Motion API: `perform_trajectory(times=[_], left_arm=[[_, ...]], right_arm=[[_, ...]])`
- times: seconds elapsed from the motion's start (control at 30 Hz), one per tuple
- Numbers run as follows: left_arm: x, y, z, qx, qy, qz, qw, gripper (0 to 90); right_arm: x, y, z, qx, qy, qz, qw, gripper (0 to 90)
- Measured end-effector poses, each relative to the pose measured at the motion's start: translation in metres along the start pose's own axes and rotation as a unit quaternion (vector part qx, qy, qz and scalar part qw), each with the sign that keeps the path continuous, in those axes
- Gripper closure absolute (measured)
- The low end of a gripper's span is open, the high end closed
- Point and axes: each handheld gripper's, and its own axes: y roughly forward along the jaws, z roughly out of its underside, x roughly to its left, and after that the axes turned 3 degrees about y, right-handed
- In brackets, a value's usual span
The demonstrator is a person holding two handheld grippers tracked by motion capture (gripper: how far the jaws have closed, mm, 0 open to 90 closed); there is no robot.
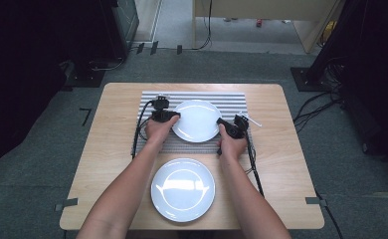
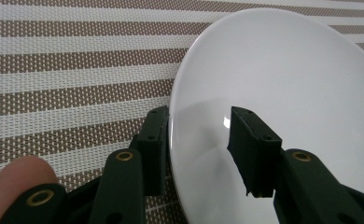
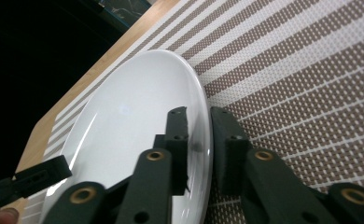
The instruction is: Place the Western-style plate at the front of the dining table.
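Nearest the person, a round, glossy white ceramic plate point(image 1: 182, 189) lay flat on the light wooden table point(image 1: 117, 164), between the two forearms and untouched.

Farther out, a second round white plate point(image 1: 197, 120) sat on the brown-and-cream striped woven placemat point(image 1: 232, 99), with a gripper at each side of it. The left gripper point(image 1: 174, 115) straddled the plate's left rim: in the left gripper view one black jaw stood outside the edge on the mat and the other over the plate's face, with a clear gap to the rim, so the jaws were slackly apart and not pressing. The right gripper point(image 1: 221, 121) bracketed the right rim. In the right gripper view its jaws stood narrow, one over the plate's inner surface and one just outside the edge, the rim between them; light showed along the rim, so this looked loose rather than clamped.

Judged from this, the plate appeared to be set down on the mat and the grips eased. What seemed left was drawing both grippers clear and dealing with the near plate.

Beyond the right gripper a thin white stick point(image 1: 251, 120) lay on the mat's edge.
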Motion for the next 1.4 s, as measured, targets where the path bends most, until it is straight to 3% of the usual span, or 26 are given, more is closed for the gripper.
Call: perform_trajectory(times=[0.17,0.3,0.4,0.57,0.8,0.97,1.03,1.23,1.33,1.4], left_arm=[[0.001,-0.01,0.0,-0.016,0.01,0.003,0.9998,53.6],[0.0,-0.019,0.002,-0.026,0.019,0.004,0.9995,48.1],[0.0,-0.024,0.004,-0.024,0.027,0.004,0.9993,39.9],[-0.002,-0.036,0.008,-0.03,0.036,0.02,0.9987,28.1],[-0.006,-0.054,0.016,-0.051,0.048,0.038,0.9968,18.8],[-0.007,-0.068,0.026,-0.063,0.054,0.044,0.9956,17.6],[-0.006,-0.074,0.03,-0.069,0.054,0.044,0.9952,17.3],[-0.005,-0.09,0.043,-0.085,0.051,0.052,0.9937,16.1],[-0.005,-0.099,0.049,-0.094,0.051,0.056,0.9927,15.2],[-0.004,-0.105,0.053,-0.099,0.052,0.057,0.9922,14.8]], right_arm=[[0.001,-0.003,-0.001,-0.01,-0.028,0.005,0.9996,62.6],[0.003,-0.006,-0.003,-0.015,-0.071,0.022,0.9971,53.5],[0.004,-0.01,-0.004,-0.015,-0.108,0.04,0.9932,46.2],[0.007,-0.02,-0.009,-0.026,-0.142,0.072,0.9868,40.4],[0.017,-0.039,-0.016,-0.037,-0.177,0.055,0.982,37.9],[0.026,-0.052,-0.016,-0.028,-0.187,0.029,0.9815,36.2],[0.03,-0.058,-0.015,-0.009,-0.204,0.021,0.9787,33.3],[0.034,-0.077,-0.01,-0.007,-0.237,-0.004,0.9716,31.6],[0.035,-0.084,-0.007,0.002,-0.262,-0.005,0.965,28.3],[0.034,-0.09,-0.005,0.014,-0.271,-0.017,0.9624,26.3]])
